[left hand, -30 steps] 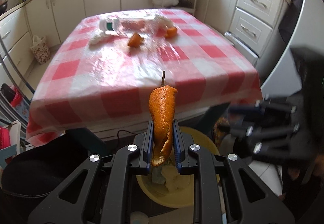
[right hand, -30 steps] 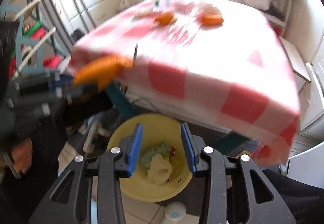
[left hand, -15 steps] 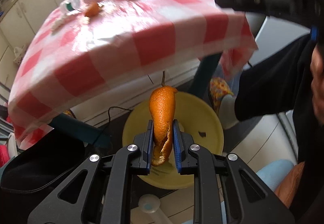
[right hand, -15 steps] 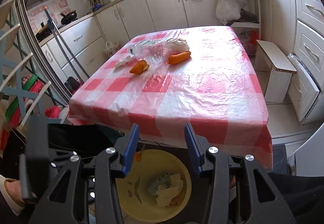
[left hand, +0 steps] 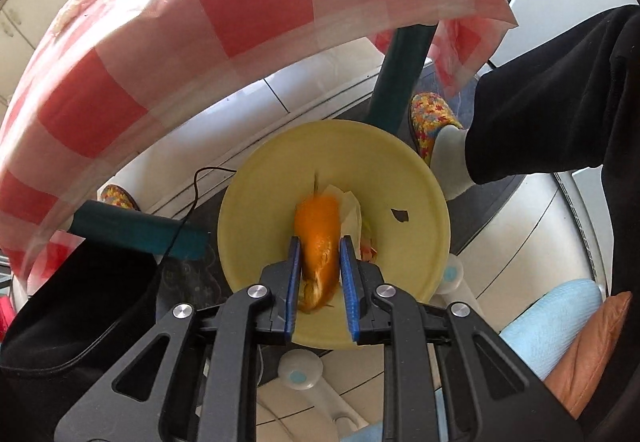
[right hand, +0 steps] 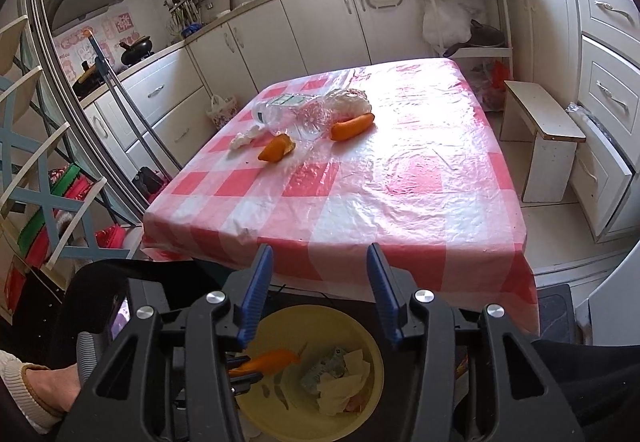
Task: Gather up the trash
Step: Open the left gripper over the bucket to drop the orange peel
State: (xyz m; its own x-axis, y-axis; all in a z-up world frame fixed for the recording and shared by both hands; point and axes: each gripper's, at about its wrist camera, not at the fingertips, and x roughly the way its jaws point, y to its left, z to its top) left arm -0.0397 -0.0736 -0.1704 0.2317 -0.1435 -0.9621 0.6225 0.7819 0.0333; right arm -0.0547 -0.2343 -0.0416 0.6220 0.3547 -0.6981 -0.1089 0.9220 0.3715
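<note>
Orange peel (left hand: 318, 238) pinched in left gripper (left hand: 319, 262) fingers, steeply downward over yellow bin (left hand: 400, 162); right gripper (right hand: 320, 274) half-open, empty.

I see the table's red-and-white checked plastic cloth (right hand: 360, 198) carrying two orange peel pieces (right hand: 276, 149), a crushed clear plastic bottle (right hand: 292, 110) and a crumpled white tissue (right hand: 245, 138).

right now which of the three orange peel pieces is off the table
The long orange peel strip pinched in the left gripper above the yellow bin; the other two peels lie on the checked tablecloth.
</note>
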